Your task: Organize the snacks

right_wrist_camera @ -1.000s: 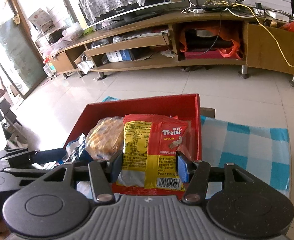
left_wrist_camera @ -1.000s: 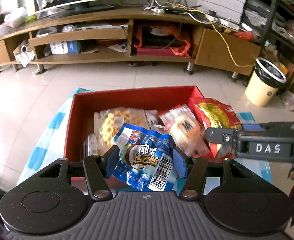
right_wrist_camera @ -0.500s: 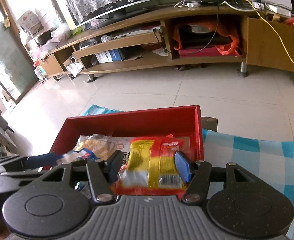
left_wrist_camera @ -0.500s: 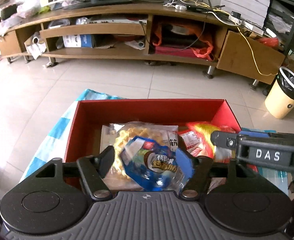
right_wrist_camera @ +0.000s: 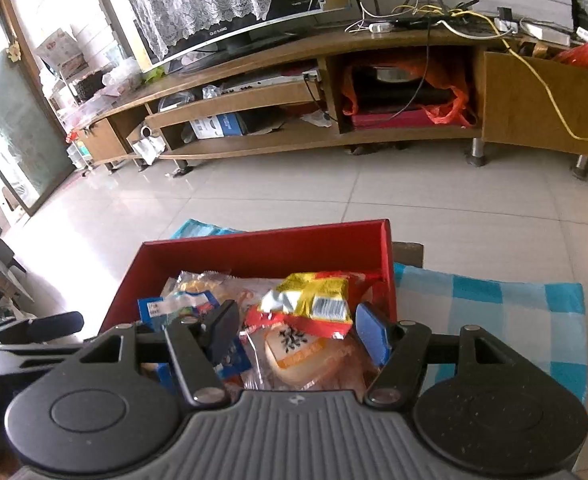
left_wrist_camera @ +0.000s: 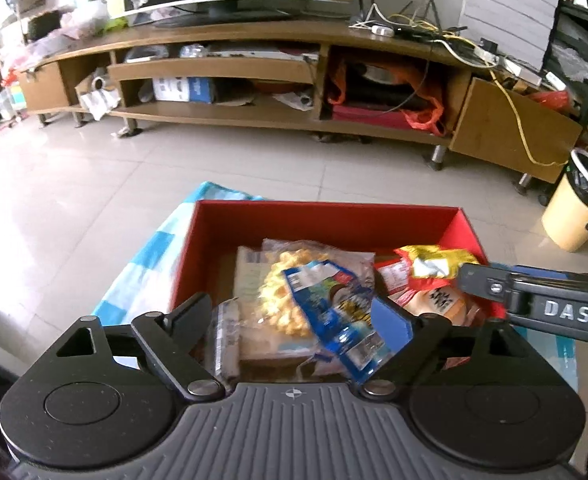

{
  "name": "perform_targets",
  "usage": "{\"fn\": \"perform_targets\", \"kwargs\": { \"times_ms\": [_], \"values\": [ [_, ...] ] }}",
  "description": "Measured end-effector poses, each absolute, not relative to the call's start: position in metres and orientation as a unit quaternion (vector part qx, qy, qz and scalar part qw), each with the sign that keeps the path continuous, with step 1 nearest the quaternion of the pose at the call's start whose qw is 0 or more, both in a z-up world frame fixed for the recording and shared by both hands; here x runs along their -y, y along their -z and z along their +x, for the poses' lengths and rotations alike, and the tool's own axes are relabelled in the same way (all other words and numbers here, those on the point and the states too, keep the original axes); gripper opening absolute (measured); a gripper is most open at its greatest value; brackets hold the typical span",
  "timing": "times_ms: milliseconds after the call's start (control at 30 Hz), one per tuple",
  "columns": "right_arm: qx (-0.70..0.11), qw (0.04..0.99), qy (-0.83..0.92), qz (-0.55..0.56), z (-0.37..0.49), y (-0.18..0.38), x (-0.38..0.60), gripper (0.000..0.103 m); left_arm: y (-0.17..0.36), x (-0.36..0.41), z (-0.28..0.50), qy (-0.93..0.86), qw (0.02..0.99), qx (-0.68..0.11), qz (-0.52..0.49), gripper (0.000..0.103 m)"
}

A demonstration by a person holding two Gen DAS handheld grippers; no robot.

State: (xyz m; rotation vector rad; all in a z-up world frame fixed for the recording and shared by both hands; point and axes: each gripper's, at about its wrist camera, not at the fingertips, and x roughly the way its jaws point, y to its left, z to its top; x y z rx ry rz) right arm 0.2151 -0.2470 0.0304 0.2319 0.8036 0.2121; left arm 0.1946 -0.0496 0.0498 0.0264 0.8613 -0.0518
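Both tongs, left (left_wrist_camera: 289, 314) and right (right_wrist_camera: 291, 330), gape over the red box (left_wrist_camera: 326, 220), blue packet (left_wrist_camera: 334, 312) and yellow Trolli bag (right_wrist_camera: 314, 300) already inside, so little seems left.

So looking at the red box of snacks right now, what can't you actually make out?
- Red box floor: covered by packets, both views.
- Near box wall: hidden behind the gripper bodies.
- Blue packet label: motion blur, left wrist view.
- Yellow-red packet text: crumpled and blurred, right wrist view.
- Checked cloth: partly hidden by the gripper body.
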Motion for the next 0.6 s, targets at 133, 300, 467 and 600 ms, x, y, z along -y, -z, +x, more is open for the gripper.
{"fn": "perform_targets", "kwargs": {
  "times_ms": [133,300,467,600],
  "values": [
    [-0.394,0.908,-0.100,0.101,0.199,-0.032,0.243,0.065,-0.048,0.045,0.185,0.012,0.907,-0.422,0.011,0.093],
    [-0.397,0.908,-0.101,0.083,0.177,-0.035,0.236,0.066,-0.045,0.041,0.166,0.003,0.905,-0.424,0.014,0.095],
    [-0.400,0.907,-0.096,0.085,0.152,-0.035,0.235,0.067,-0.042,0.041,0.144,0.005,0.904,-0.428,0.013,0.098],
    [-0.405,0.906,-0.094,0.085,0.130,-0.033,0.232,0.068,-0.040,0.041,0.129,0.009,0.902,-0.432,0.009,0.099]
  ]
}}
